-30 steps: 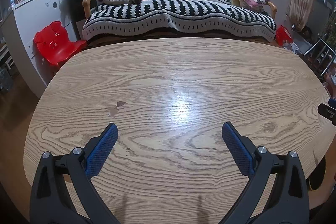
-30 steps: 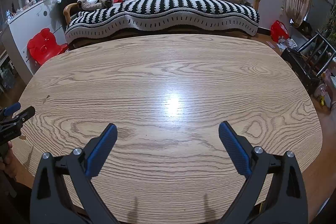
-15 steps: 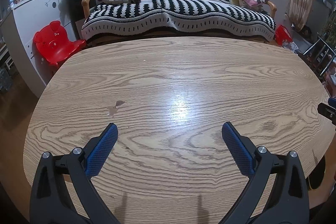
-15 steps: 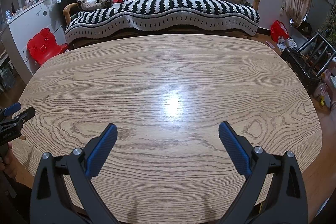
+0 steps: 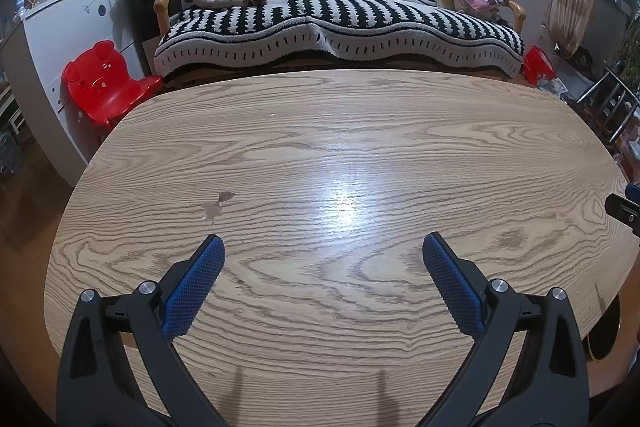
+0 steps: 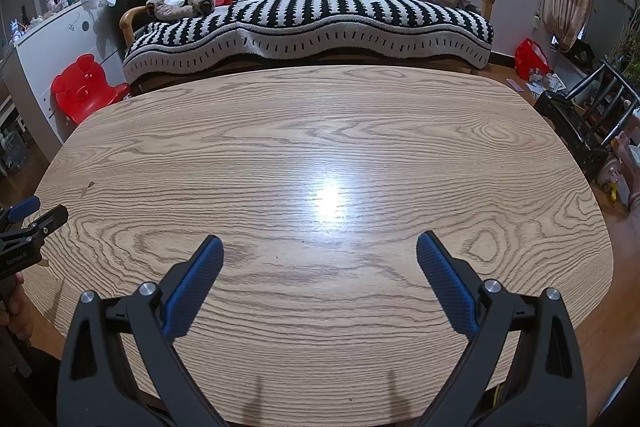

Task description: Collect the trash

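Note:
My left gripper (image 5: pixel 322 253) hangs open over the near part of a wooden table (image 5: pixel 360 131), nothing between its blue pads. Ahead and to its left, two small brownish scraps (image 5: pixel 218 205) lie flat on the tabletop; they could be a mark on the wood. My right gripper (image 6: pixel 320 251) is open too, over the near edge of the same table (image 6: pixel 320 131), with nothing held. The same scraps (image 6: pixel 87 188) show small near the table's left edge in the right wrist view. Each gripper's tip shows at the edge of the other's view.
Behind the table stands a black-and-white striped sofa (image 5: pixel 340 19) with a beige garment and a pink cushion. A red child's chair (image 5: pixel 106 83) and a white cabinet (image 5: pixel 60 39) are at the left. A dark metal chair (image 6: pixel 588 123) and a red bag (image 6: pixel 530 57) sit at the right.

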Available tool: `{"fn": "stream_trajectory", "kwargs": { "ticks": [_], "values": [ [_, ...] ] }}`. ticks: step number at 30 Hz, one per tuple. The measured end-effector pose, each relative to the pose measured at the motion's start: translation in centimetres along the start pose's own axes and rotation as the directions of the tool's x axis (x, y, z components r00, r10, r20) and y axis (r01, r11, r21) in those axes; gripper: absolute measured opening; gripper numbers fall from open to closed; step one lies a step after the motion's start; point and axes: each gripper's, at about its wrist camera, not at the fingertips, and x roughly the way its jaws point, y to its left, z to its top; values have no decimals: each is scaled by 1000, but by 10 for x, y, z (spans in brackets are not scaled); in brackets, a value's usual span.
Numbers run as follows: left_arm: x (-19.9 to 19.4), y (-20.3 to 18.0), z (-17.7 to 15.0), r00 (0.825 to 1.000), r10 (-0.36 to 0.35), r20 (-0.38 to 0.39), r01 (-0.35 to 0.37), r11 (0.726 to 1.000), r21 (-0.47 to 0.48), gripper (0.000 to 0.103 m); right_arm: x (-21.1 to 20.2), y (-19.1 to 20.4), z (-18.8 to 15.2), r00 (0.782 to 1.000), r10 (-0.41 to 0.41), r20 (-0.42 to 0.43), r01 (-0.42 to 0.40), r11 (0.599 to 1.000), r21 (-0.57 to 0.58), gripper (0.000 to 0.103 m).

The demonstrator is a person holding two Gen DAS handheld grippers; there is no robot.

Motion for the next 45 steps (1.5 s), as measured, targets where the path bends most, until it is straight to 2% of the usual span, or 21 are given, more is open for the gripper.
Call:
{"fn": "stream_trajectory", "kwargs": {
  "ticks": [45],
  "values": [
    [1, -4, -3, 1000, -27, -1, 27, 1000, -4, 96, 0, -3, 2, 1000, -1, 0, 1, 1000, 5, 94]
  ]
}}
